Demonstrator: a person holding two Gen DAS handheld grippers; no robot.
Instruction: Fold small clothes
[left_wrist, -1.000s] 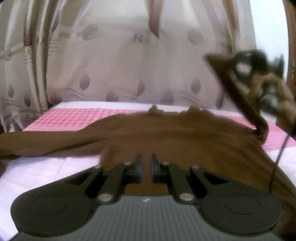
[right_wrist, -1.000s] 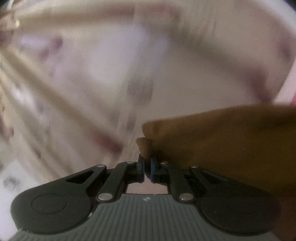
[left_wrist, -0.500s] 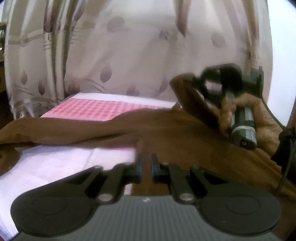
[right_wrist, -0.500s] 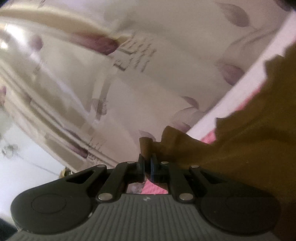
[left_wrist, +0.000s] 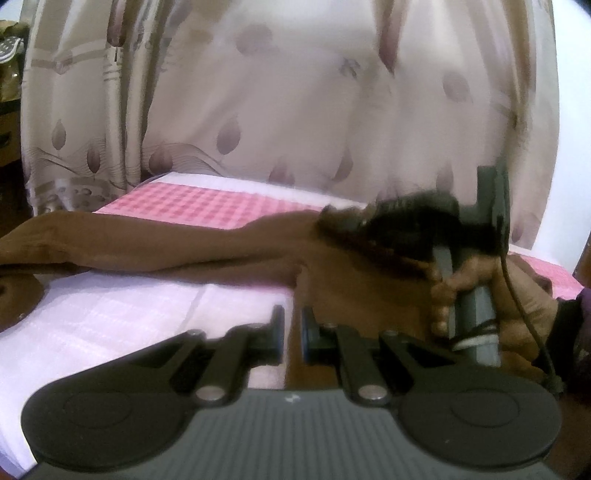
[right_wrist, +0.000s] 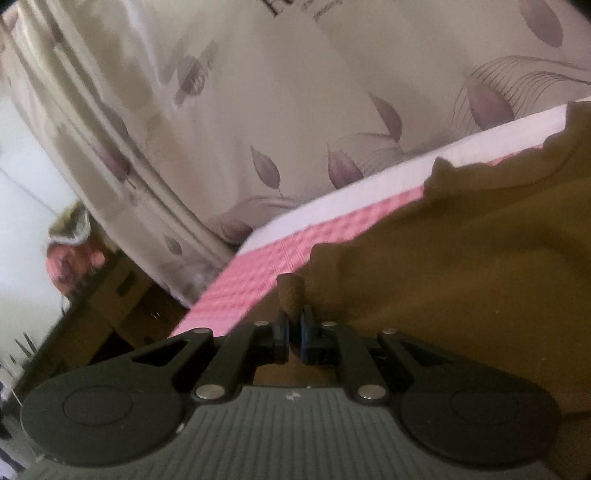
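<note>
My left tongs (left_wrist: 292, 334) are closed, brown garment (left_wrist: 192, 251) behind them. My right tongs (right_wrist: 294, 334), lower than a second ago, are opening with a garment corner (right_wrist: 291, 295) between the pads. The garment lies on the pink-checked cloth (left_wrist: 207, 201); leaf-print curtain (left_wrist: 295, 92) behind, lettering unreadable.

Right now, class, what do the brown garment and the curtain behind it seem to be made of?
Brown garment: probably soft knit fabric, matte; it slumps in loose folds, and its edge looks ribbed. Curtain: likely thin woven cloth with slight sheen; it hangs in pleats with printed leaves.
</note>
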